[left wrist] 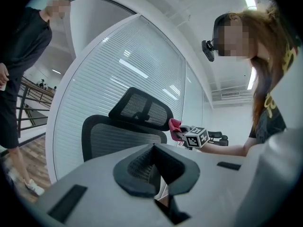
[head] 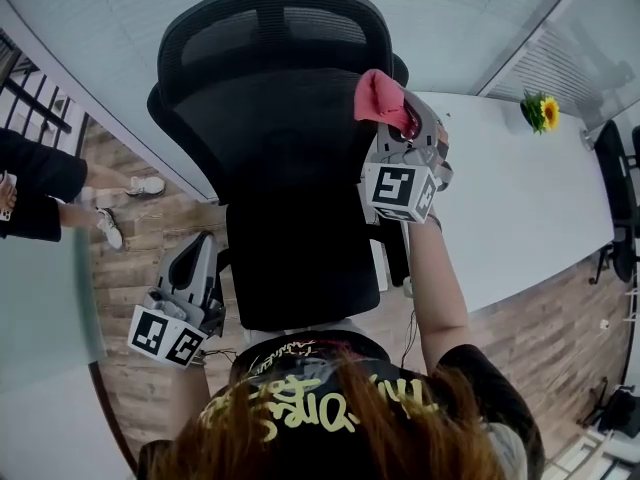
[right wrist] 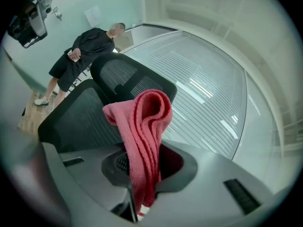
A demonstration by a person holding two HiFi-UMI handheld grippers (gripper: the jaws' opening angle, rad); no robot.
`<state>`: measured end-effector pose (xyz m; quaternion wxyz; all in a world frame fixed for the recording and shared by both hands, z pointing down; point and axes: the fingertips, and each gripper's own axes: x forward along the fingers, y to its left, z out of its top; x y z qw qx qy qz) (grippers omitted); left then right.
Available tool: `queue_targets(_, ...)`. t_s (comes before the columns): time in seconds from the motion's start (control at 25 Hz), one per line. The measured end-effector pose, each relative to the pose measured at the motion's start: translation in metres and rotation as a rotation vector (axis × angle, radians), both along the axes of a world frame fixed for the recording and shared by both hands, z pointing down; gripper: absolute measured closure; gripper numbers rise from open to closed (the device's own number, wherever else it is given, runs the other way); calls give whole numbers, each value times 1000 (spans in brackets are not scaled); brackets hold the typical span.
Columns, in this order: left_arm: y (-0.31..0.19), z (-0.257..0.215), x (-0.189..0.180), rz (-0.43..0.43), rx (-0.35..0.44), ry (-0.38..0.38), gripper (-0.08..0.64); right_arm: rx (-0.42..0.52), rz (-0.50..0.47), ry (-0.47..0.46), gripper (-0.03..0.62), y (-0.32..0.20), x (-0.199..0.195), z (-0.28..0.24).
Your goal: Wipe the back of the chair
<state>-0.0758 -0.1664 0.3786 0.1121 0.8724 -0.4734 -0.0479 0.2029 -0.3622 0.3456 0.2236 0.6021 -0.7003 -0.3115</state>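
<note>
A black mesh office chair (head: 270, 148) with a headrest (head: 270, 28) stands in front of me, its back toward me. My right gripper (head: 405, 118) is shut on a folded pink cloth (head: 380, 98), held at the upper right edge of the chair's back. In the right gripper view the cloth (right wrist: 144, 126) sticks up out of the jaws, with the chair (right wrist: 80, 122) just beyond it. My left gripper (head: 200, 253) hangs low at the chair's left side, shut with nothing in it. From the left gripper view, the chair's back (left wrist: 118, 138) and the cloth (left wrist: 174, 125) show.
A long white table (head: 520, 198) runs along the right with a sunflower (head: 545, 111) on it and another black chair (head: 615, 198) past it. A person in black (head: 40, 188) stands on the wooden floor at the left. A blinds-covered glass wall (head: 120, 28) lies behind the chair.
</note>
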Motion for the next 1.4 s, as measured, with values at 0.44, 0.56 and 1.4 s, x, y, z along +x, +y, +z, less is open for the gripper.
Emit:
queue_targets(0.44,-2,2,-13,14,-4,-26,569,3,52,-362,523,-7,-10,2)
queue_targets(0.56,-2,2,-20,17,-4,-28,569,15,81,-423,523,-7,-9,2)
queue_targets(1.4,-18,5,-103,-25,-7,-18,569,-66,57,-610,523,-53,-90,15)
